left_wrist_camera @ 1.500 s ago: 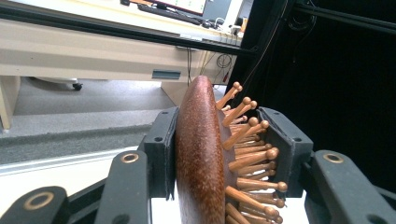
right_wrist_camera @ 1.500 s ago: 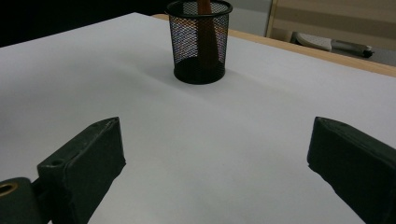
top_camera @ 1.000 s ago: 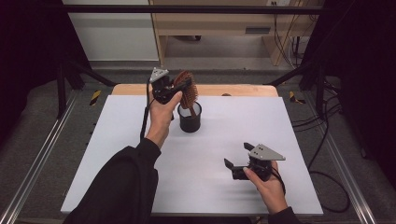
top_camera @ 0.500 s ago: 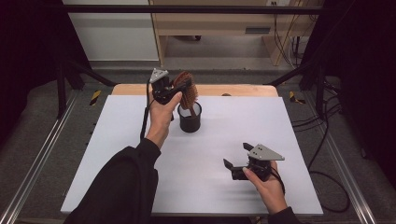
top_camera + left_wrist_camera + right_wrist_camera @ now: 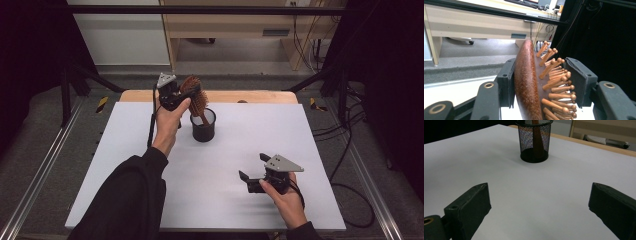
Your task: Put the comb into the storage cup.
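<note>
Our left gripper (image 5: 186,96) squeezes the wooden hairbrush (image 5: 529,82) by its head. The handle below it sits in the black mesh cup (image 5: 203,125), same as a second ago. Nothing moved, so we are likely pausing. Our right gripper (image 5: 255,175) rests wide open, cup far ahead.

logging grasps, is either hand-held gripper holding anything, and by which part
The left hand-held gripper clamps the wooden hairbrush by its head; the right hand-held gripper holds nothing.
</note>
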A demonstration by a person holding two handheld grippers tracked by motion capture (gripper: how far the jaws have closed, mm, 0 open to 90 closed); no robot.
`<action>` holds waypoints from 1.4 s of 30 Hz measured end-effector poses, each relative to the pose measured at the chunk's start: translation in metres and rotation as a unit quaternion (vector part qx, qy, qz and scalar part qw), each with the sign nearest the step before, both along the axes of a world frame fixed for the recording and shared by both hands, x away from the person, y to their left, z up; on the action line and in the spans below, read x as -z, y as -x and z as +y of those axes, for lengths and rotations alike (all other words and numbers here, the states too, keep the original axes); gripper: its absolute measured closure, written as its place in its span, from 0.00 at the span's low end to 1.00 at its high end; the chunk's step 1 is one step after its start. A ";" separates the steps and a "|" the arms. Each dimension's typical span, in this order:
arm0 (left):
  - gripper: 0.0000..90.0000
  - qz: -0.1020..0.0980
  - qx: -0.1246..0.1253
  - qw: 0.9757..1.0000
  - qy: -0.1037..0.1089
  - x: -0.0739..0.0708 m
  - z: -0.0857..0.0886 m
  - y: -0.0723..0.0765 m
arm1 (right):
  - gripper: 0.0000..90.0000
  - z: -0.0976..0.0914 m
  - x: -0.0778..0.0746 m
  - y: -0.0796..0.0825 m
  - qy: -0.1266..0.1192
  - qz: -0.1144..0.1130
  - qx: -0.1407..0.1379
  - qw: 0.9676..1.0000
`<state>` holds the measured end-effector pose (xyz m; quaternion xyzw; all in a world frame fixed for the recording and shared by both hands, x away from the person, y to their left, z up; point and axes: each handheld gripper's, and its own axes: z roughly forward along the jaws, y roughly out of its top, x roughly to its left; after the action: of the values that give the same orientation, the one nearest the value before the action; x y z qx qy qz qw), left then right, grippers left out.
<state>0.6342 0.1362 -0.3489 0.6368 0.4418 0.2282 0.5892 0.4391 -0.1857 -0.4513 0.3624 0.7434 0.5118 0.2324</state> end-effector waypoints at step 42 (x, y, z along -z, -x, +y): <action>0.45 0.003 0.001 1.000 0.004 0.009 0.013 -0.010 | 0.04 0.001 0.001 0.000 0.000 0.001 -0.003 1.000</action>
<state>0.6441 0.1491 -0.3577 0.6357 0.4440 0.2242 0.5903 0.4391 -0.1850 -0.4519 0.3604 0.7446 0.5125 0.2303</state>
